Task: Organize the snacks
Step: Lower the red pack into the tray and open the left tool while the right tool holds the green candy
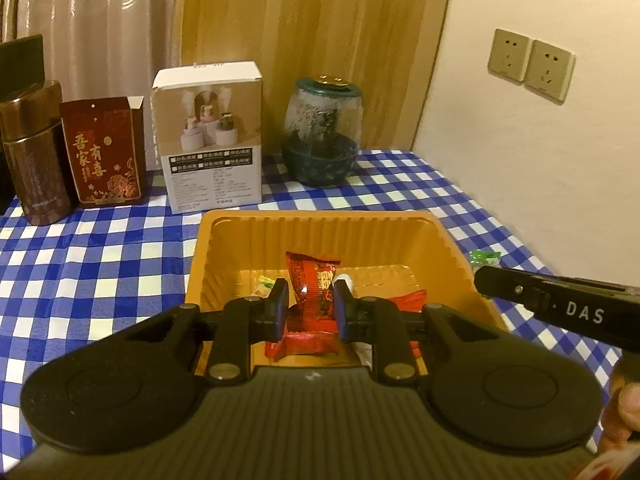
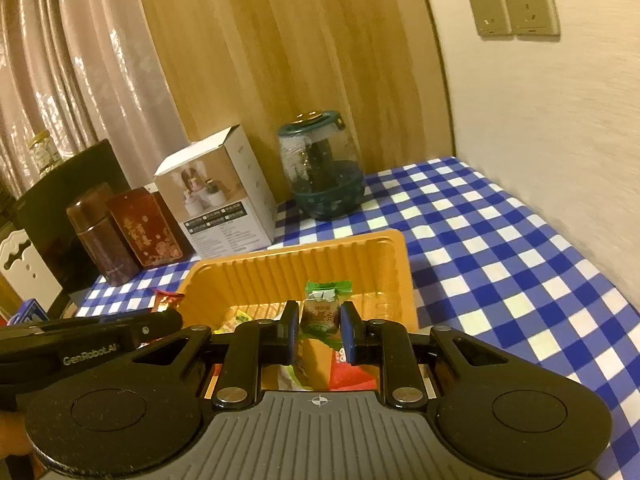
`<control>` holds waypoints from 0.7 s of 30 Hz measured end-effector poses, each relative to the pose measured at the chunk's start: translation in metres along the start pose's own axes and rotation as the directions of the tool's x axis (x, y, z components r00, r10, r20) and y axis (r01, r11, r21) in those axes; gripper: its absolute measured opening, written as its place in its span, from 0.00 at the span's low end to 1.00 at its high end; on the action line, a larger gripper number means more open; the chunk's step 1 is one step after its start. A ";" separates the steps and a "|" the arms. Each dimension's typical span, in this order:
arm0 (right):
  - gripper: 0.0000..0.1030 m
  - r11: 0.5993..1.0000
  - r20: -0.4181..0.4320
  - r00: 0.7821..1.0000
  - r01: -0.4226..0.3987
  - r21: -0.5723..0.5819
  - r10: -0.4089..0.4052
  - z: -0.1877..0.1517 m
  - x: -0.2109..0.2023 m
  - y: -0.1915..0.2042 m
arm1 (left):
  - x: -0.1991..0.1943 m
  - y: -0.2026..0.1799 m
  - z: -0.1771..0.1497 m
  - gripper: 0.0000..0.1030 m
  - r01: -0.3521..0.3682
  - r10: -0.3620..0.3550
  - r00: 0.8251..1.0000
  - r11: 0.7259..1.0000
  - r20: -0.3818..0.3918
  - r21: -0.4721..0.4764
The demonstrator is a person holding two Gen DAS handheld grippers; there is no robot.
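A counter (image 1: 100, 240) covered in a blue-and-white checked cloth stands against a wood-panelled wall (image 1: 320, 40), with a pale curtain (image 1: 100, 20) to the left and a cream wall carrying two sockets (image 1: 530, 65) to the right. Along the back of the counter, left to right: a brown flask (image 1: 34, 152), a red box (image 1: 105, 150) with gold characters, a white carton (image 1: 210, 136) and a lidded glass jar (image 1: 323, 132) with a dark green base.

Nearer the front lies an orange tray (image 1: 224, 240) with ribbed walls, holding several wrapped snacks. The left tool (image 1: 310, 306) hangs over the tray, its fingers narrowed onto a red snack packet (image 1: 314, 284) held upright above the tray floor. The right tool (image 2: 320, 330) is just beside it, also above the tray, its fingers closed narrowly on a green snack packet (image 2: 324, 304). More red wrappers (image 1: 304, 344) lie on the tray floor below the left tool, and a yellowish wrapper (image 1: 262, 284) rests near the tray's left wall.
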State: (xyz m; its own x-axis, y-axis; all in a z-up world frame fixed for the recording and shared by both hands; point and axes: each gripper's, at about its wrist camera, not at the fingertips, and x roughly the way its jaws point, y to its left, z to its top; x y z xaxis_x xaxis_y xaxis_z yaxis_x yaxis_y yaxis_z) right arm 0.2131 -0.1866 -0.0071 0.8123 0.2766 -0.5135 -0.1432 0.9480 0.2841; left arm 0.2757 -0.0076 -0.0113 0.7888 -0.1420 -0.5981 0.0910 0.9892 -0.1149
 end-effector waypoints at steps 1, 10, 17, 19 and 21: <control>0.22 1.000 -0.003 1.000 0.001 -0.005 -0.001 0.000 0.003 0.000 | 0.002 0.001 0.000 0.21 -0.004 0.004 1.000 1.000 -0.002 -0.001; 0.22 1.000 -0.033 0.999 0.012 0.009 -0.011 -0.005 0.014 -0.005 | 0.016 0.015 -0.006 0.21 -0.005 0.004 1.000 0.999 -0.026 -0.032; 0.22 1.000 -0.037 0.999 0.011 0.021 -0.011 -0.006 0.015 -0.005 | 0.024 0.016 -0.009 0.26 -0.003 0.001 0.999 0.999 -0.040 -0.040; 0.22 1.000 -0.035 0.999 0.009 0.025 -0.008 -0.005 0.015 -0.006 | 0.024 0.017 -0.010 0.33 -0.012 0.010 0.999 0.999 -0.041 -0.047; 0.22 0.999 -0.033 0.999 0.009 0.031 -0.008 -0.005 0.014 -0.007 | 0.022 0.018 -0.009 0.33 -0.016 0.015 0.999 0.999 -0.040 -0.045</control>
State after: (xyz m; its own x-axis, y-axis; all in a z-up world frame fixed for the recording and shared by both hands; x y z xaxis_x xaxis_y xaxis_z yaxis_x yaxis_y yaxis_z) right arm 0.2227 -0.1882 -0.0199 0.7942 0.2740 -0.5424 -0.1184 0.9453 0.3041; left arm 0.2894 0.0069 -0.0334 0.7648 -0.1290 -0.6312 0.0504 0.9887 -0.1411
